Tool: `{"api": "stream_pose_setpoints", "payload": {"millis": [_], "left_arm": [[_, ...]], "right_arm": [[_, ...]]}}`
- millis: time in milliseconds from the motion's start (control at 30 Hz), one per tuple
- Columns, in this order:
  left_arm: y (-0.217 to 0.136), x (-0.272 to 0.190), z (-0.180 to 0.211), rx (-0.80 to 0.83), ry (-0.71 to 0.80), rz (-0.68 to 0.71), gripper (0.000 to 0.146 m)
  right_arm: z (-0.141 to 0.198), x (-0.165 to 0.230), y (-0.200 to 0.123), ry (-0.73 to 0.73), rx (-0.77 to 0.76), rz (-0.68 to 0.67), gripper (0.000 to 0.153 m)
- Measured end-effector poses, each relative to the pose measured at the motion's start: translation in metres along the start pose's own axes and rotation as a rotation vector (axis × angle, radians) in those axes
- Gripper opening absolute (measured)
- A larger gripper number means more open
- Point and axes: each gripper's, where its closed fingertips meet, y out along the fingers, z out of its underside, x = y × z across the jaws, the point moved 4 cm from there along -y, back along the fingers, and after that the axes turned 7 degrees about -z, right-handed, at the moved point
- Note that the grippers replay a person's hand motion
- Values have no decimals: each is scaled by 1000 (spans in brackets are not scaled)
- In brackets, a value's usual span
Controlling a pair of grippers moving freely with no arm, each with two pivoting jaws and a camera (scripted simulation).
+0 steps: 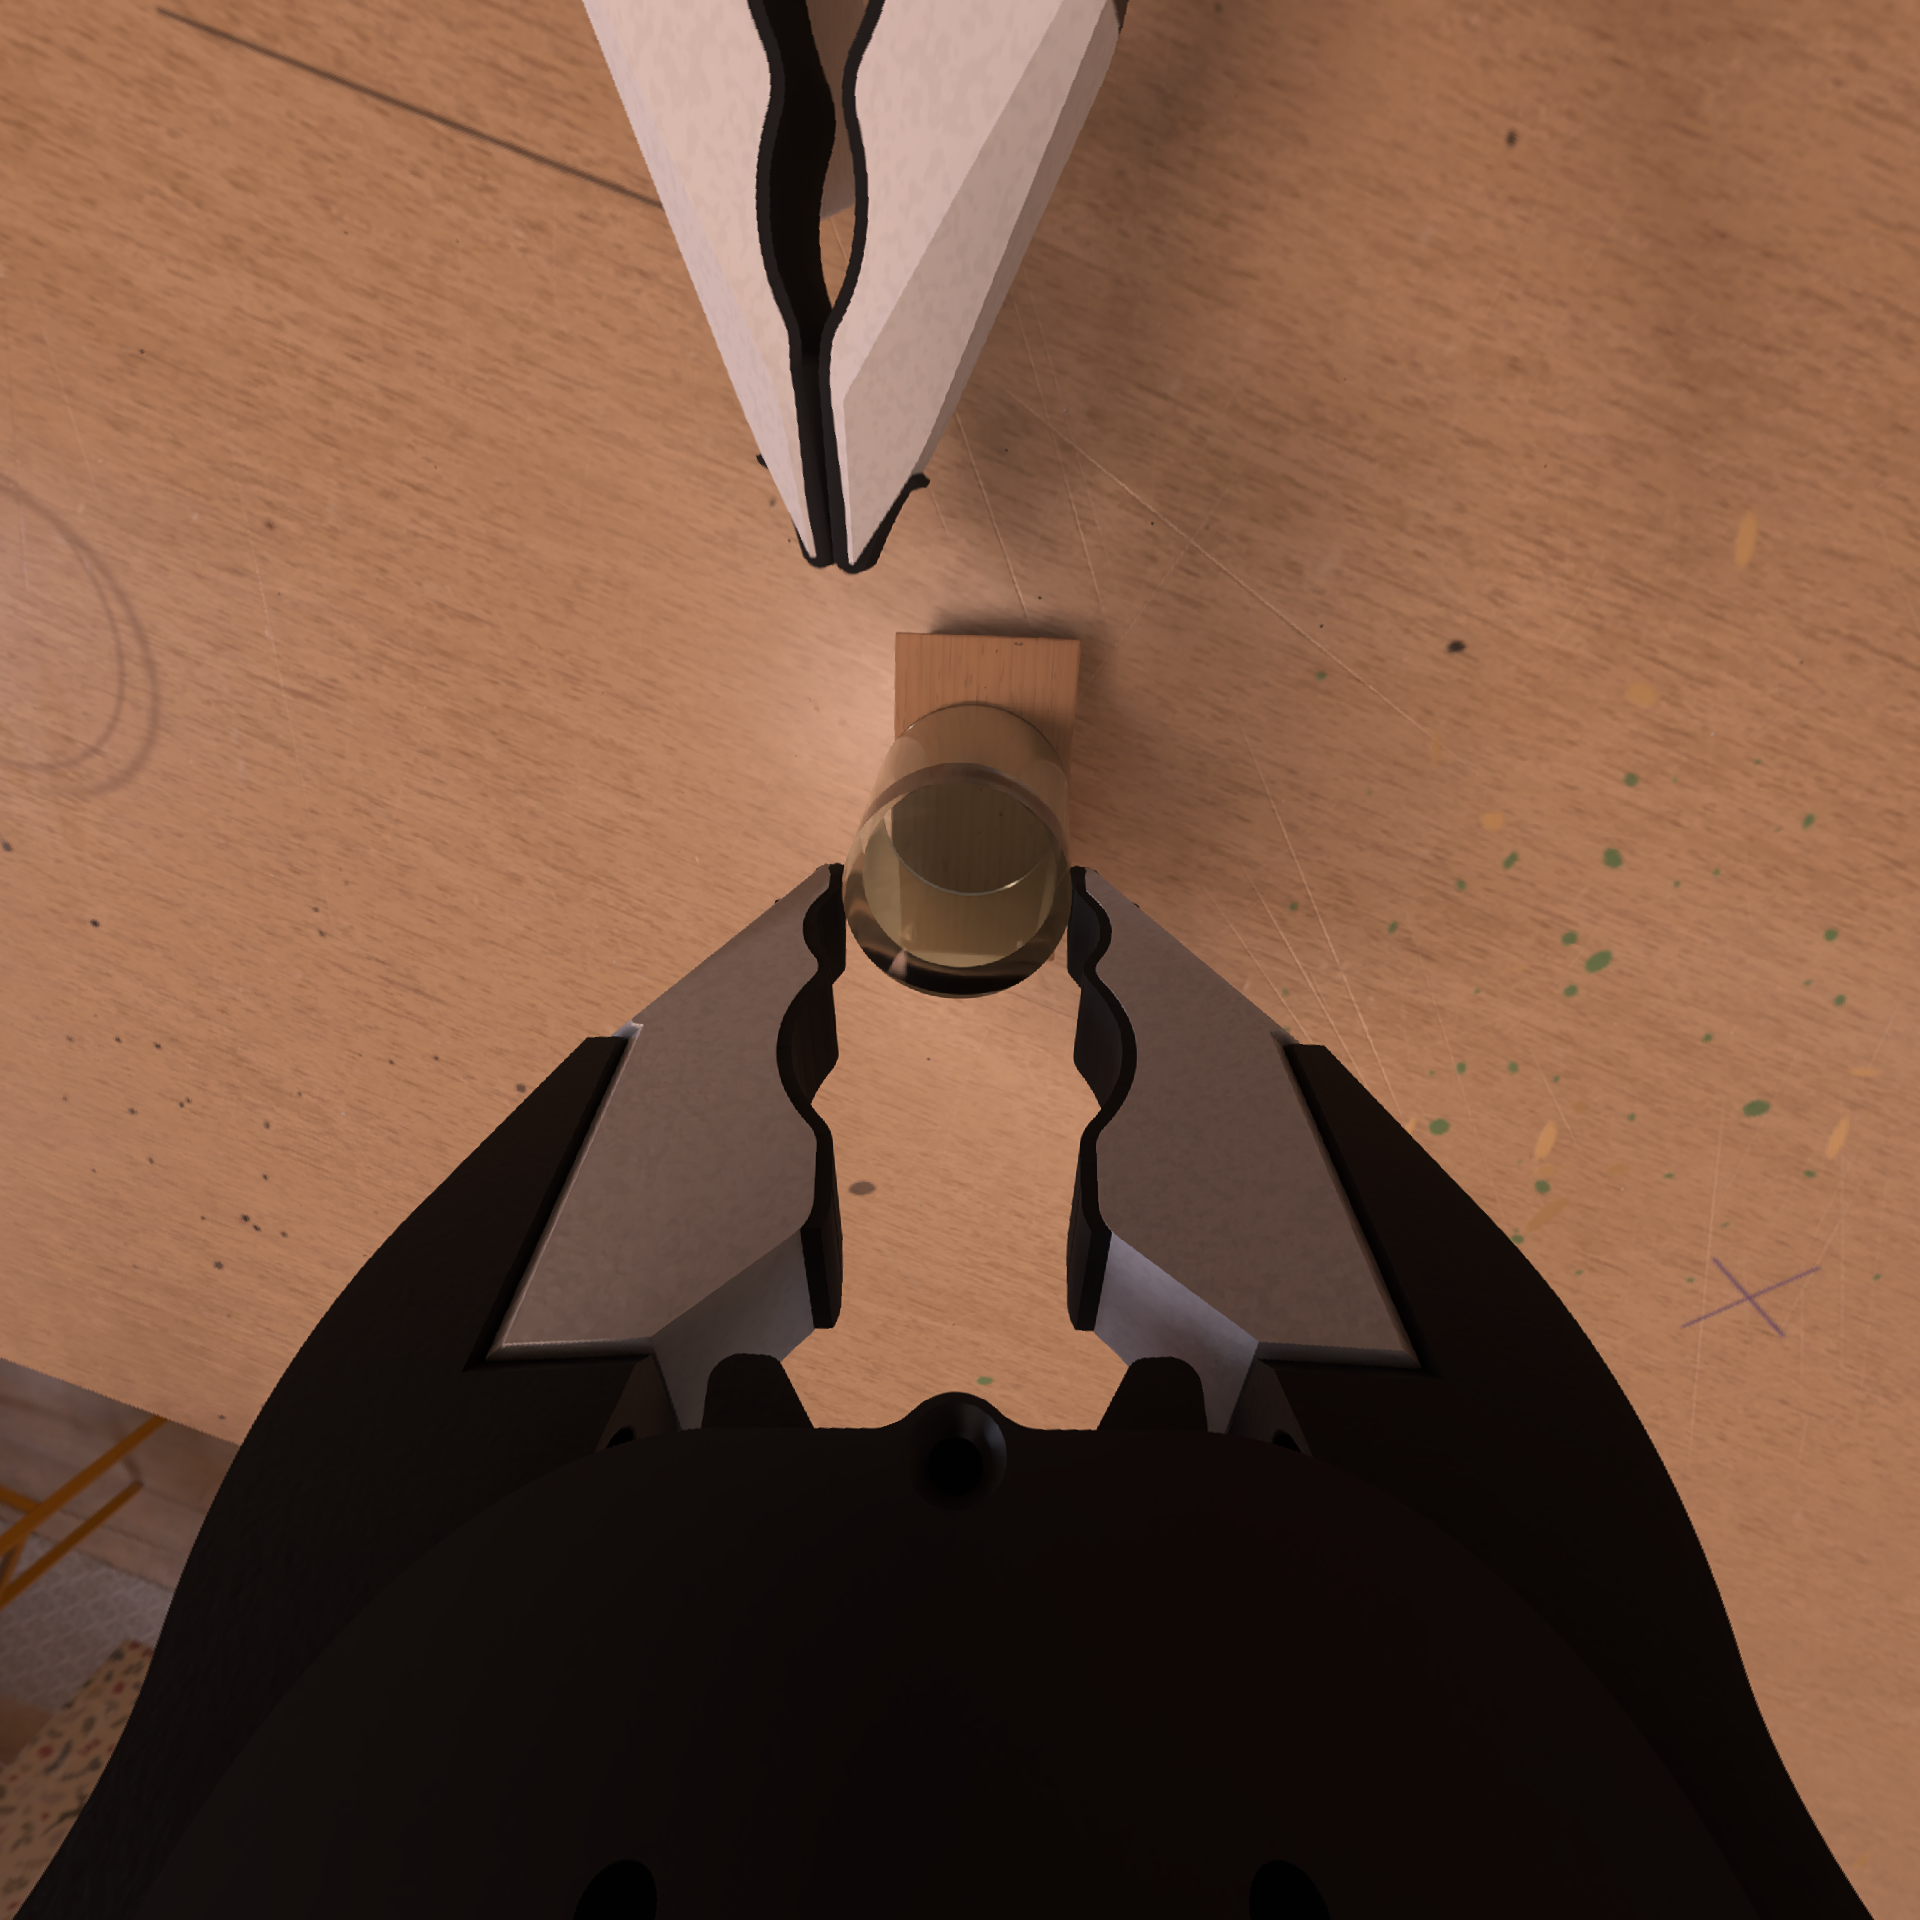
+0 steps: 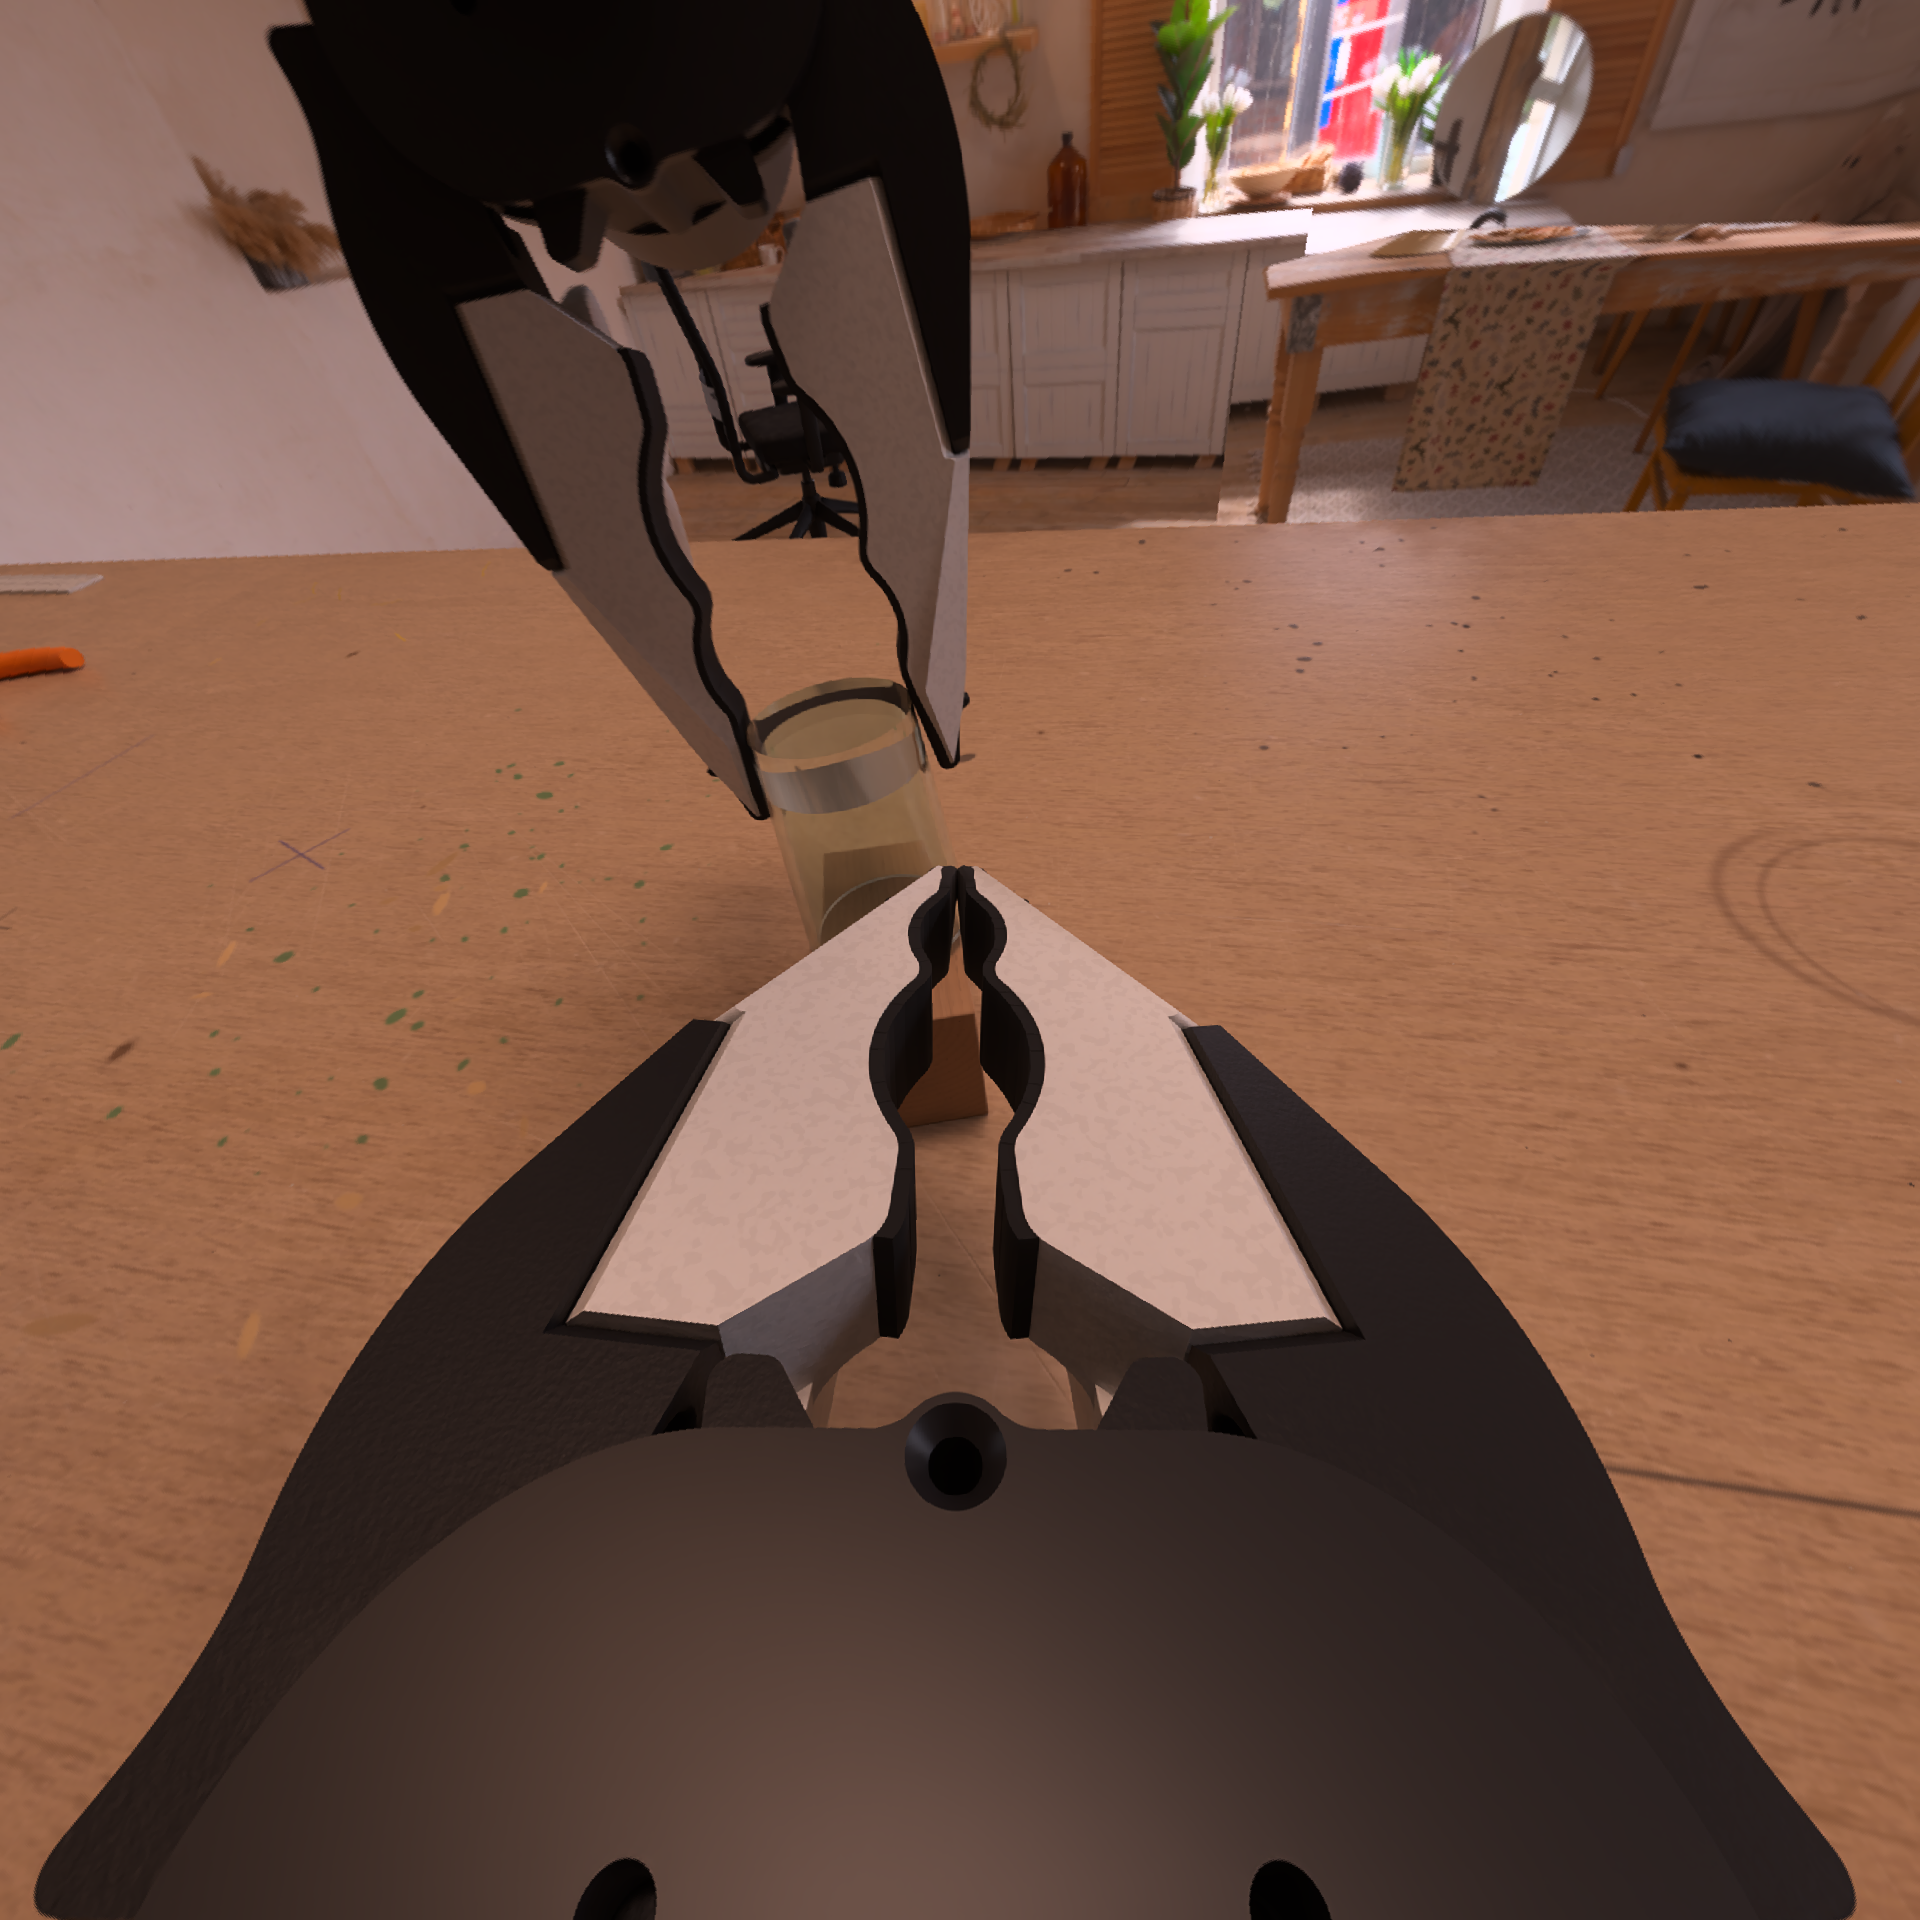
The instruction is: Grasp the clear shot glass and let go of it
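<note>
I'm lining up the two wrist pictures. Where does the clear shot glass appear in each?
Left wrist view: clear shot glass just above centre, seen from above, between the tips of the left claw.
Right wrist view: glass above centre, between the left claw's tips, its base behind the shut right claw.
Shared landmark: the small wooden block under the glass.

Left tongs [image 1: 954,914] clasp the clear shot glass [image 1: 956,883] on a wooden block [image 1: 987,670].
</note>
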Motion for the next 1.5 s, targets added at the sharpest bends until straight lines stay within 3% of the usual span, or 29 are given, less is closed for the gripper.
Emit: {"api": "stream_pose_setpoints", "payload": {"millis": [467,633,700,767,833,900,1000,1167,1233,1333,1500], "left_arm": [[-1,-3,1,49,-133,-26,43],[-4,-5,1,32,-148,-89,43],[-10,-5,-1,17,-178,-125,54],[-18,-4,-7,-38,-236,-190,55],[-23,-6,-19,-115,-263,-306,46],[-25,-13,-28,-166,-243,-434,19],[-25,-23,-39,-264,-353,-476,13],[-38,-26,-44,-626,-842,-270,13],[-41,-30,-44,-757,-966,-169,12],[-41,-38,-45,-867,-1033,-79,10],[-40,-44,-45,-883,-1030,-60,6]], "right_arm": [[4,-3,12,8,72,-21,0],[0,0,7,46,25,-116,0],[-3,-1,3,67,-10,-143,0],[-7,0,-1,96,-48,-180,0],[-10,2,-4,140,-93,-232,0],[-14,4,-8,160,-141,-275,0],[-20,9,-15,66,-215,-283,0],[-27,27,-25,-327,-266,-179,0],[-27,31,-26,-444,-277,-116,0],[-25,37,-24,-519,-274,-116,0],[-25,44,-21,-586,-283,-91,0]]}}
